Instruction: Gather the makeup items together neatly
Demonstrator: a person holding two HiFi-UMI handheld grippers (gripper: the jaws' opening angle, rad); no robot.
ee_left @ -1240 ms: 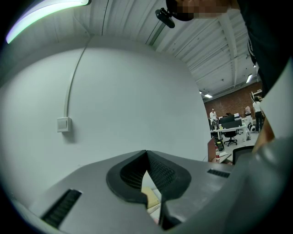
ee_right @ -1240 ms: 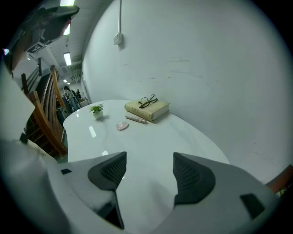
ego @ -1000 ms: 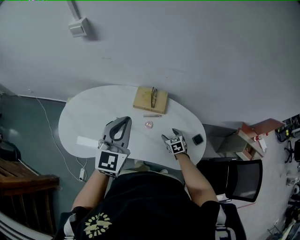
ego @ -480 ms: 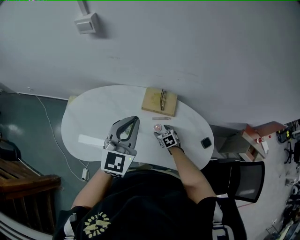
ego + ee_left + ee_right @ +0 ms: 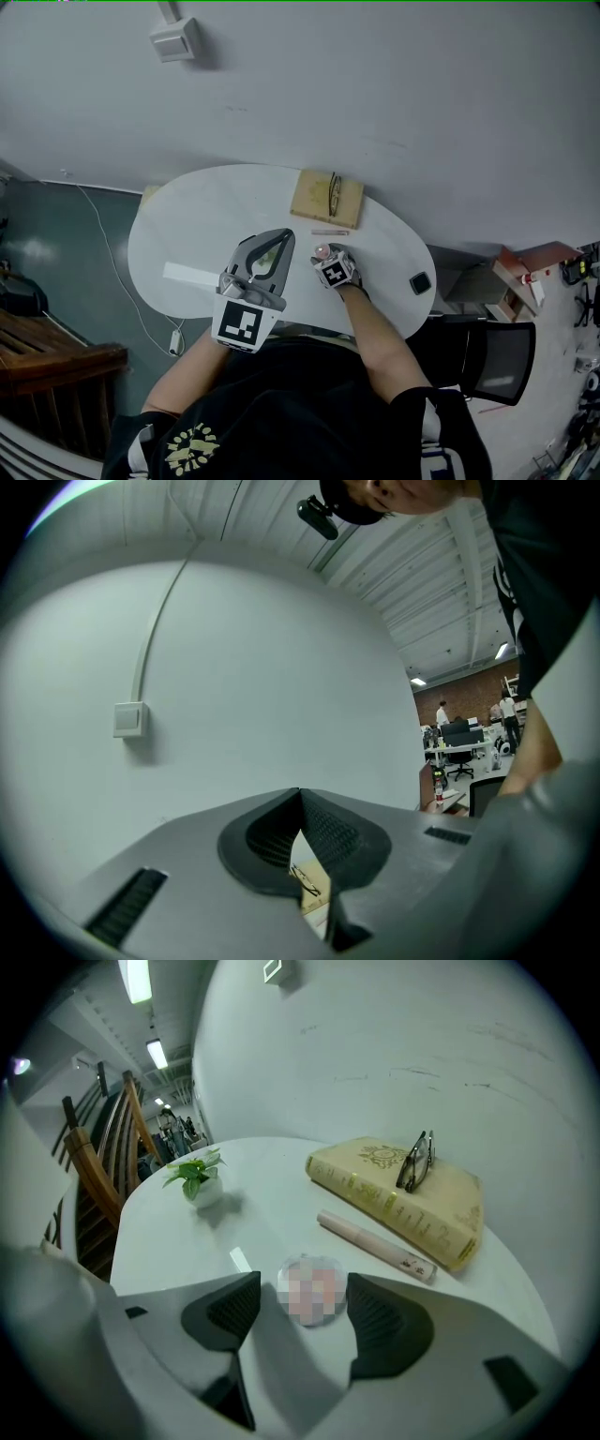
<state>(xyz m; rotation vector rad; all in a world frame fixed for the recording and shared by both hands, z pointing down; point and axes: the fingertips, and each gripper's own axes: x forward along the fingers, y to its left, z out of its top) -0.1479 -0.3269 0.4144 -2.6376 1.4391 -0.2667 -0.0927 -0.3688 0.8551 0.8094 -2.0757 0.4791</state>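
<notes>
Compared with a second ago: right gripper (image 5: 323,259) advanced from the near table edge up to the round compact (image 5: 322,251); left gripper (image 5: 282,236) in much the same spot. Right jaws apart at about the compact's width, compact (image 5: 309,1293) flat on the table between the tips of the right gripper (image 5: 305,1302), no squeeze visible. Left gripper (image 5: 300,795) shut tip to tip, nothing gripped, only a narrow slit behind the tips. Compact small, disc-shaped, pinkish, its top blurred over. Just past the right jaws, a slim pale tube (image 5: 375,1246), matte, lying flat. Beyond it a thick tan book (image 5: 427,1213) with a cloth-like cover and a gold emblem, folded dark-rimmed glasses (image 5: 415,1160) on top. Ahead and left of the right jaws, a small potted plant (image 5: 197,1180), green leaves in a white pot. Right of the right jaws and well apart, a small black square item (image 5: 419,282) by the table edge. Jaw pads dark, ribbed; gripper bodies smooth grey plastic. Table (image 5: 187,225) white, glossy, rounded like a bean, set against a plain pale wall with a switch box (image 5: 175,39). Dark floor, black chair (image 5: 487,361) at the right, wooden chair (image 5: 103,1147) at the left.
</notes>
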